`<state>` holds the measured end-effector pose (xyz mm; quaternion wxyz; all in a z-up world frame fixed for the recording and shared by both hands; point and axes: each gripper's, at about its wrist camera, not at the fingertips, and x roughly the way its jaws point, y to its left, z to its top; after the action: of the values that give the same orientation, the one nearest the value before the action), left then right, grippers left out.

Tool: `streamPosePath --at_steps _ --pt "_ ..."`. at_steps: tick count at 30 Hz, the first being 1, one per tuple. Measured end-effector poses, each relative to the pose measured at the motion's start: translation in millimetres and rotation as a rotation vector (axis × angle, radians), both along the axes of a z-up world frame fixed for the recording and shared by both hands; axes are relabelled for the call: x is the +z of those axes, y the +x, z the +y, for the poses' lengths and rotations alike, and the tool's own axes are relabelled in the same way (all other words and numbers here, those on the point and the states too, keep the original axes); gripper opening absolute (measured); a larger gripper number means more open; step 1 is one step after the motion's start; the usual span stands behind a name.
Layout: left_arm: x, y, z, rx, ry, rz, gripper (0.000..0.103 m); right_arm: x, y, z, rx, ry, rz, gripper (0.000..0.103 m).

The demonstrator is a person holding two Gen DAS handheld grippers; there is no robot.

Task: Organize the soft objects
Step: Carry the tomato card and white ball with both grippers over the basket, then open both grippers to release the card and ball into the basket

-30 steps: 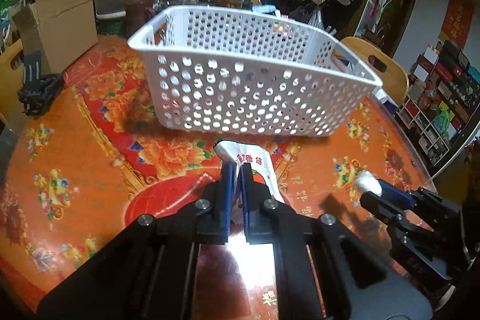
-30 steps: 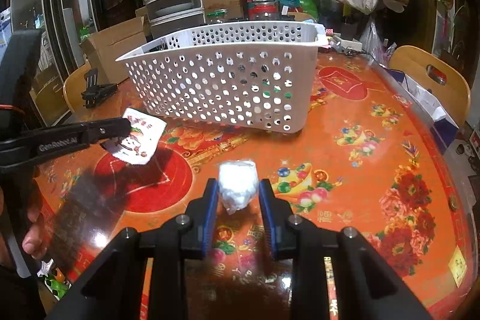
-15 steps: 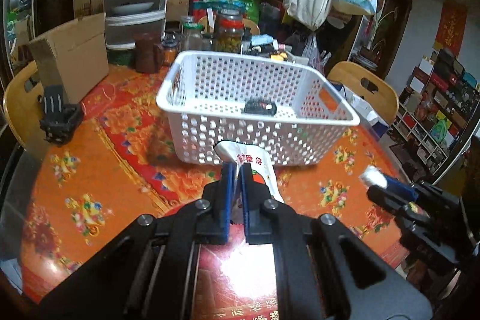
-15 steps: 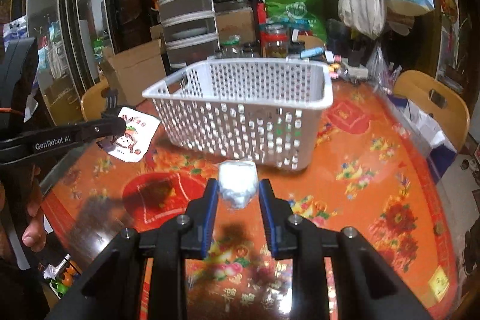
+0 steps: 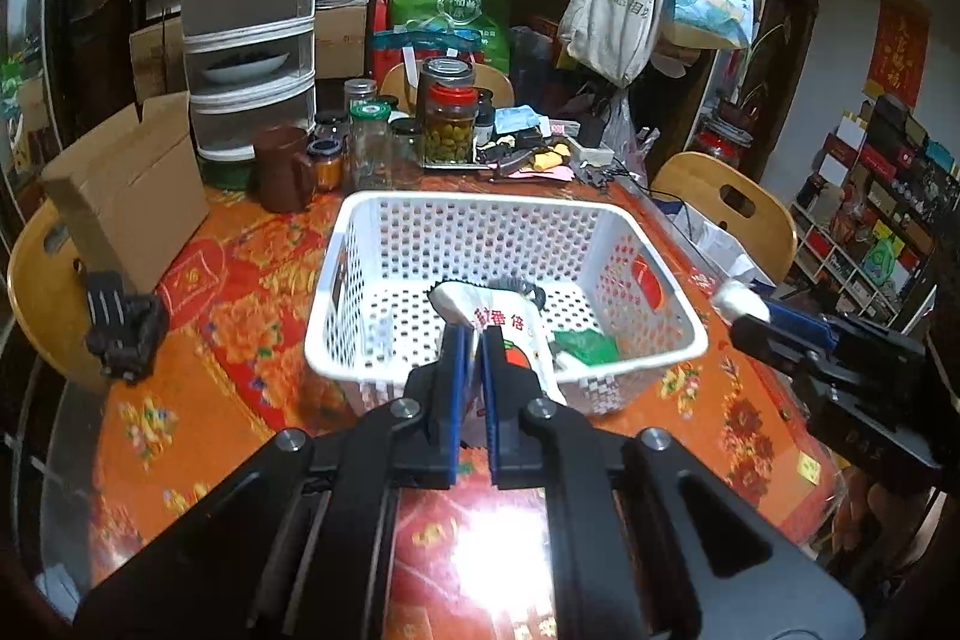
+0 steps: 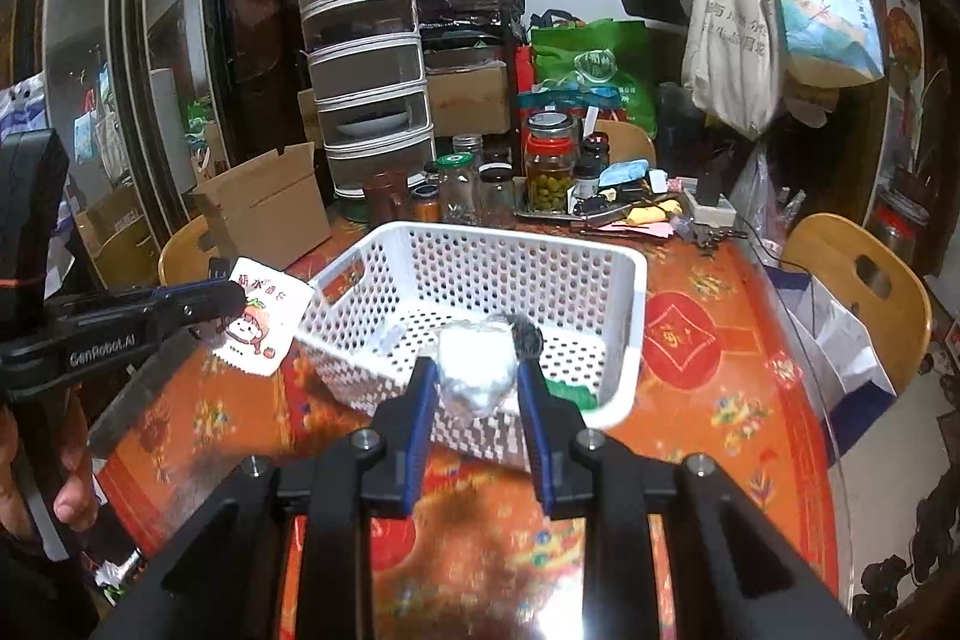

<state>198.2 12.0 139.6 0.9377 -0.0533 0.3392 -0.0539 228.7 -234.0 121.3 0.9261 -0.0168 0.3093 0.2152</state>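
My left gripper (image 5: 473, 340) is shut on a white snack packet (image 5: 510, 325) with red print, held in the air over the near rim of the white perforated basket (image 5: 384, 220). The packet also shows in the right wrist view (image 6: 264, 322), left of the basket (image 6: 636, 292). My right gripper (image 6: 474, 370) is shut on a white crumpled plastic wad (image 6: 477, 364), held above the basket's near edge. The wad shows at the right in the left wrist view (image 5: 735, 299). A green item (image 5: 585, 345) and a dark item (image 5: 522, 287) lie in the basket.
The basket stands on a round table with a red floral cover (image 5: 240, 292). Jars (image 5: 447, 118), a brown pot (image 5: 282, 169) and a cardboard box (image 5: 129, 187) stand behind it. A black clamp (image 5: 123, 325) lies at the left. Wooden chairs (image 5: 729, 205) ring the table.
Both grippers rose and moved forward with their loads. The basket's inside has come into view below them; the packet and the wad now hang over its near edge.
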Motion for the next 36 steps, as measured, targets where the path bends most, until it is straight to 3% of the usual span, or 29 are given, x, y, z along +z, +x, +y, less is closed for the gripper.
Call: streamPosePath --at_steps 9,20,27,36 --pt "-5.2 77.7 -10.1 0.024 0.033 0.071 0.005 -19.2 78.2 17.8 -0.005 -0.075 0.102 0.026" --pt "-73.6 157.8 -17.9 0.051 0.092 0.217 0.005 -76.4 136.1 46.0 -0.026 -0.189 0.236 0.026" --pt "-96.9 174.1 -13.3 0.066 0.109 0.239 0.006 -98.3 147.4 62.6 -0.006 -0.237 0.278 0.026" --pt "-101.8 172.0 -7.2 0.071 0.079 0.233 0.010 -96.0 149.7 57.8 -0.017 -0.202 0.269 0.027"
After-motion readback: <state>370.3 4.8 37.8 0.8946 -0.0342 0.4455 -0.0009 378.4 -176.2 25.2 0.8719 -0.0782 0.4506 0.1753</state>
